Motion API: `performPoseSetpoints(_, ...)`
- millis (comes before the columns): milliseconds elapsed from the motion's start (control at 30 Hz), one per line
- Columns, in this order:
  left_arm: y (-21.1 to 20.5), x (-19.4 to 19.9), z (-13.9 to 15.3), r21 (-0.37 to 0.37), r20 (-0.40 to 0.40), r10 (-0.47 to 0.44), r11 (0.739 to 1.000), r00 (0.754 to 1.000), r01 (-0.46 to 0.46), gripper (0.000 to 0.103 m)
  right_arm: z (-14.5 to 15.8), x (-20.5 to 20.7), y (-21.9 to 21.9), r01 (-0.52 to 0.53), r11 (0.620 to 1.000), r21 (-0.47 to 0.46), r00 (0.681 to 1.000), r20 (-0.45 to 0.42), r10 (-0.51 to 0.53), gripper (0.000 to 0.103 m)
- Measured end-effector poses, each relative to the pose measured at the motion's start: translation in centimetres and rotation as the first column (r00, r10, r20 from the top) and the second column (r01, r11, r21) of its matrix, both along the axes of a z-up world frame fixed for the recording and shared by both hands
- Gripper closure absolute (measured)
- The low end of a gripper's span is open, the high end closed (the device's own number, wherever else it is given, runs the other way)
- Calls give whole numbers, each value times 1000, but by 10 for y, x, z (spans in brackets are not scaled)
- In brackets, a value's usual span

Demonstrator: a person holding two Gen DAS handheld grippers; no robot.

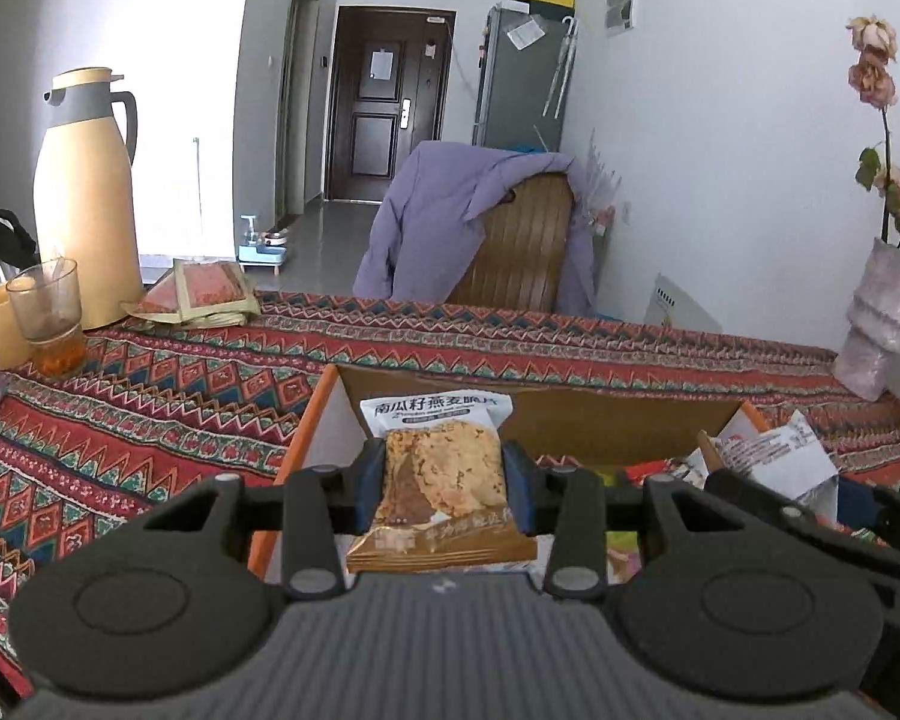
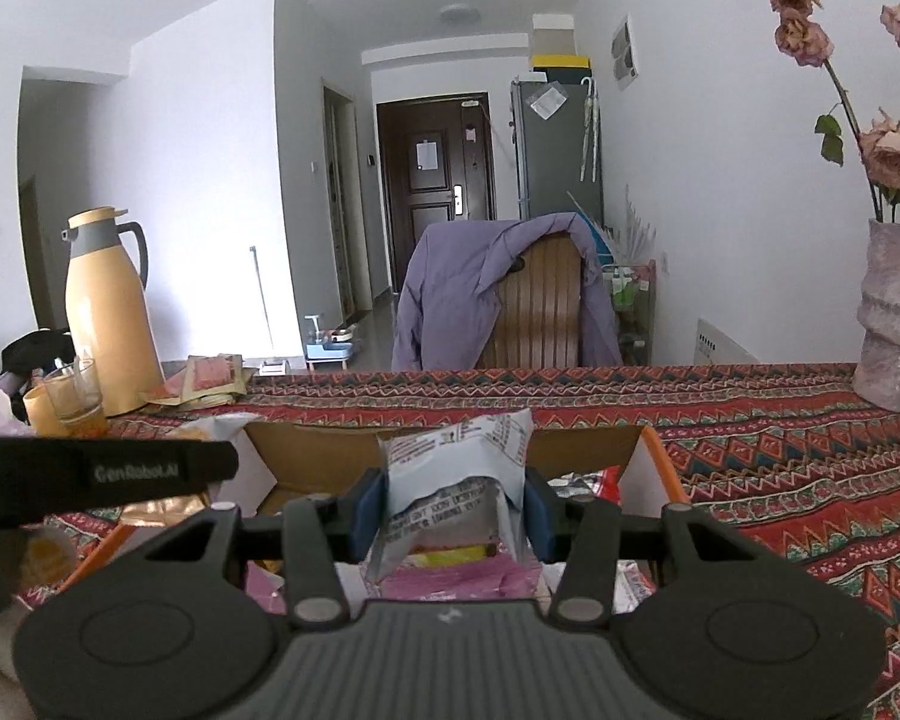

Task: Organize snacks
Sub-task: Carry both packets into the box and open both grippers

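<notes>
- My bench [image 1: 150, 396] wears a red patterned cloth.
- An orange-edged cardboard box [image 1: 315, 420] sits open on it, with other snacks inside.
- My left hand-held gripper [image 1: 443, 474] is clamped on an oat crisp packet [image 1: 444, 468], held over the box's left end.
- My right hand-held gripper [image 2: 455, 510] pinches a white printed snack packet [image 2: 456, 468] above the box's right part.
</notes>
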State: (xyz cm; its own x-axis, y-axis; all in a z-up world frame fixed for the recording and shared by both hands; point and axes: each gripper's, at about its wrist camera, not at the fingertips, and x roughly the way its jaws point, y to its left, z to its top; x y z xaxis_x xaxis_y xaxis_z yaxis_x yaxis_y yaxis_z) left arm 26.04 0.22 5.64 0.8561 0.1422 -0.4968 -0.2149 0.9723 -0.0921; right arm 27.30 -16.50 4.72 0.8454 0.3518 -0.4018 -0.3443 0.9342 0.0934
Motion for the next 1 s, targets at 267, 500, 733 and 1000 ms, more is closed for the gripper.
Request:
performPoseSetpoints(267,8,-2,-8,-29,-17,-29,999,999,28,48,-7,3,1,-9,999,-41,1000,-24,8,43)
performPoseSetpoints(500,21,-19,-2,-49,31,-7,999,1000,9,5,-9,-3,-8,-4,1000,-27,1000,-30,3,14)
performPoseSetpoints(733,33,-43,5,-69,75,-8,998,997,13,0,-2,-22,-19,2,1000,-4,1000,-17,-2,0)
performPoseSetpoints(1000,26,-89,16,-46,138,-60,997,989,67,0,10,-59,-34,9,999,31,1000,11,-10,0)
